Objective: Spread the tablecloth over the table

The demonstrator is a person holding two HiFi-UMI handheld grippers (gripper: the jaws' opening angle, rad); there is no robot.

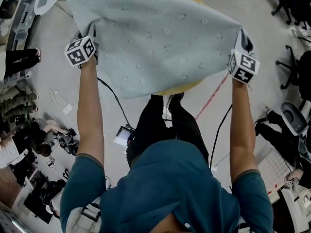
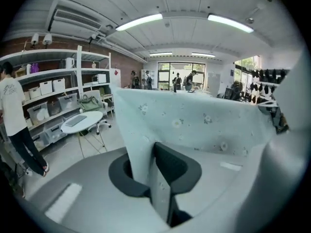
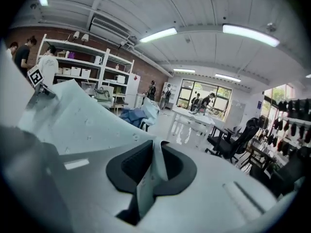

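**Holding the tablecloth by two corners above the counter**

The tablecloth [image 1: 160, 42], pale blue with small flowers, is in the air in front of the person, stretched between the two grippers and billowing away from them. Its near edge runs from side to side, from one gripper to the other. The rest of the sheet reaches forward over the round counter [image 1: 182, 87].

The left gripper [image 1: 89, 35] has its fingers closed on the cloth's near left corner. Its own view shows a fold of fabric pinched between them. The right gripper [image 1: 243, 39] is likewise clamped on the near right corner, with a strip of cloth standing up out of the closed fingers. Both arms reach out about equally, so neither hand looks nearer the counter.

The coming move probably depends on the counter lying ahead of and below the held edge. The sheet would have to sink forward and down to cover it evenly.

Only a thin yellowish arc of the counter's rim shows, at the near edge and at the far one. Whether the cloth already touches the top cannot be told, and its far corners are hard to make out.
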